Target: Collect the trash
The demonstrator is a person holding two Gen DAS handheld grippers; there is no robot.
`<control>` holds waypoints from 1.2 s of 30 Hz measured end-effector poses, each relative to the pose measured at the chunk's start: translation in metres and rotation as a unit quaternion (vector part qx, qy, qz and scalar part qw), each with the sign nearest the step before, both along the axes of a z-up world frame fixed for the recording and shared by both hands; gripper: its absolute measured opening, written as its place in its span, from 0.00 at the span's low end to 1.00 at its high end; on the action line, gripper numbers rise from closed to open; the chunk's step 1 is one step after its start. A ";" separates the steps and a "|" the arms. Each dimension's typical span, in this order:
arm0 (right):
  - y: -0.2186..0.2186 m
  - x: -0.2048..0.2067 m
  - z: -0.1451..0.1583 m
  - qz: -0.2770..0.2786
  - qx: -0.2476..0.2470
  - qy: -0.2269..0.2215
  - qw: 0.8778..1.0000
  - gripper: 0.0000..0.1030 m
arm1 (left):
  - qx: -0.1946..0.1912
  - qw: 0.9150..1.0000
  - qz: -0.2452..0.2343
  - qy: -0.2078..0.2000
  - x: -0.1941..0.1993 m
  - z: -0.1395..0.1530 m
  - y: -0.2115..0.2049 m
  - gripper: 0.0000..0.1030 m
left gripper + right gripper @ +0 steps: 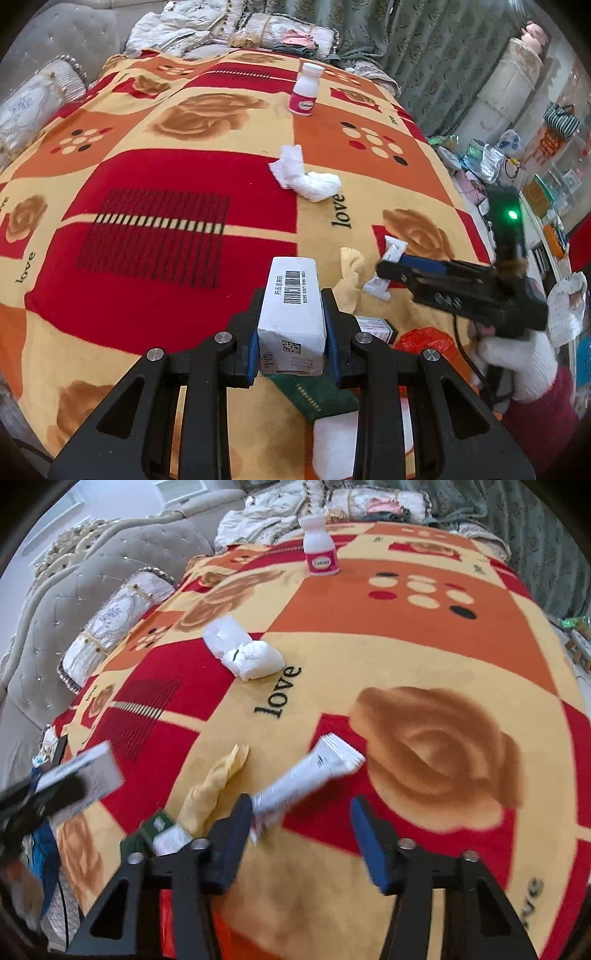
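Left hand-held gripper (pixel 291 332) grips the white barcoded cardboard box (pixel 291 314); right hand-held gripper (pixel 301 834) gapes, empty, near the white foil sachet (pixel 306 779); crumpled white tissue (pixel 245 653) beyond it remains.

The blanket (pixel 155 229) under both tongs is patterned in red, orange and cream blocks with tan roses, dots, dark stripes and black "love" lettering. Between the left tongs' blue pads (pixel 252 354) sits a white carton (pixel 291 314) with a black barcode. Ahead of the right tongs lie a white and silver wrapper (pixel 310 775), yellow cloth (pixel 214 790), white tissue (pixel 243 653), and farther off a white bottle (pixel 320 546) with a pink label.
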State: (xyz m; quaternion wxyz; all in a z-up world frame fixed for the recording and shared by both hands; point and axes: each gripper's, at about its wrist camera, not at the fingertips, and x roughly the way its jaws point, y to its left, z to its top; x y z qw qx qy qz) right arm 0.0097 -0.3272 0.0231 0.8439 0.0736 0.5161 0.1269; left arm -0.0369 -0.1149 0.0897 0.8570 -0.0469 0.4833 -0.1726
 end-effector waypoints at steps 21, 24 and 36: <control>-0.019 -0.036 0.026 0.015 -0.033 -0.055 0.998 0.18 | -0.028 0.999 -0.032 -0.014 -0.017 0.009 -0.038 0.25; -0.032 -0.056 0.035 0.008 -0.031 -0.066 0.997 0.17 | -0.029 0.998 -0.047 -0.019 -0.026 0.015 -0.056 0.25; -0.079 -0.100 0.030 -0.033 -0.006 -0.056 0.998 0.18 | -0.023 0.996 -0.084 -0.034 -0.050 0.027 -0.104 0.25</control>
